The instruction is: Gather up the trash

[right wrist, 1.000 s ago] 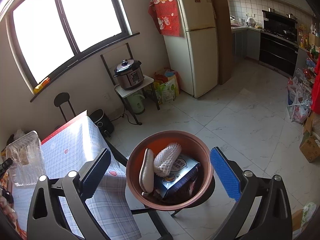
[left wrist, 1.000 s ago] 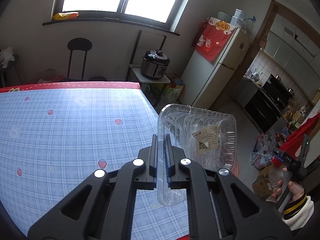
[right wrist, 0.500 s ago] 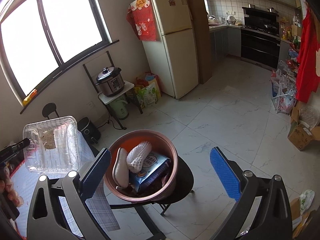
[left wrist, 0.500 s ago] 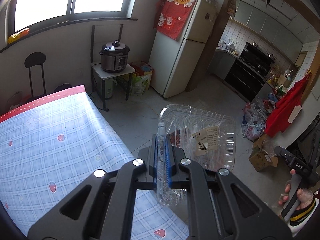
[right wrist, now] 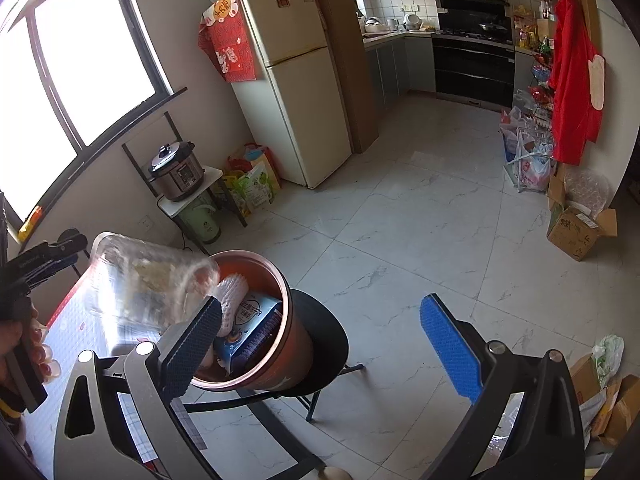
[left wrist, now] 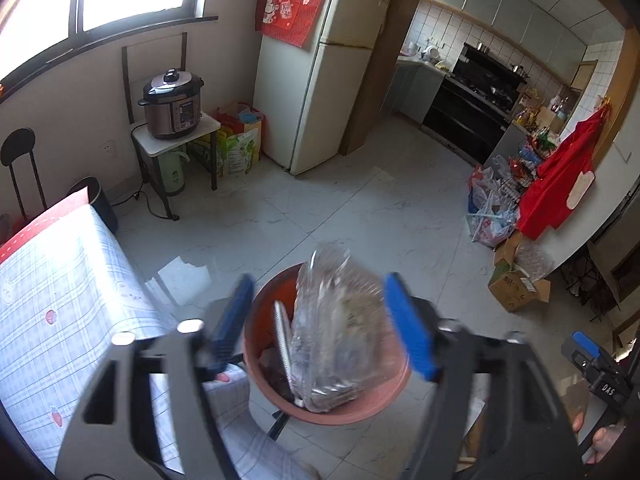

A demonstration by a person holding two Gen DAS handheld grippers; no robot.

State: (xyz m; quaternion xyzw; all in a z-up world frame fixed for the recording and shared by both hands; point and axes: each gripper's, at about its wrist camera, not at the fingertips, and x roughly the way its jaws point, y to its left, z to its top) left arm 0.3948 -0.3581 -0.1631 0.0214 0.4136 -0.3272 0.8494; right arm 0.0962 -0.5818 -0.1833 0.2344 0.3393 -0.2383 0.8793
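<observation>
Left gripper (left wrist: 320,334) jaws opening, blue pads spread wide either side of the clear crinkled plastic food tray (left wrist: 336,332); tray sits between the pads but neither pad presses on it, so it is let go, motion-blurred, tipped on edge over the mouth of the round reddish-brown plastic bin (left wrist: 332,408). In the right wrist view the same tray shows up at the bin's left rim, tilted, lower end over the opening; whether it touches the rim cannot be told. Right gripper (right wrist: 324,344) spread wide, nothing between its blue-padded fingers (right wrist: 450,350), hovering near the bin, right of it. Bin stands on a small round black stool (right wrist: 324,340) and already holds a white foam net sleeve (right wrist: 232,296) and a blue printed carton (right wrist: 252,320) lying beside each other. Just beside the stool, the table with a blue checked strawberry-print cloth (left wrist: 60,308), red strip along its far edge. A hand (right wrist: 24,344) grips the left tool's handle at the edge of the right wrist view. Further out: pale marble-look tile floor (left wrist: 360,208), cream two-door fridge (left wrist: 332,60) with red cloth hung on its side, silver and black pressure cooker (left wrist: 172,104) on a small white stand under the window, black built-in oven and stove (right wrist: 474,56) in the kitchen, red garment (right wrist: 572,72) hanging on the right wall, cardboard boxes (right wrist: 576,232) and plastic bags on the floor below it.
</observation>
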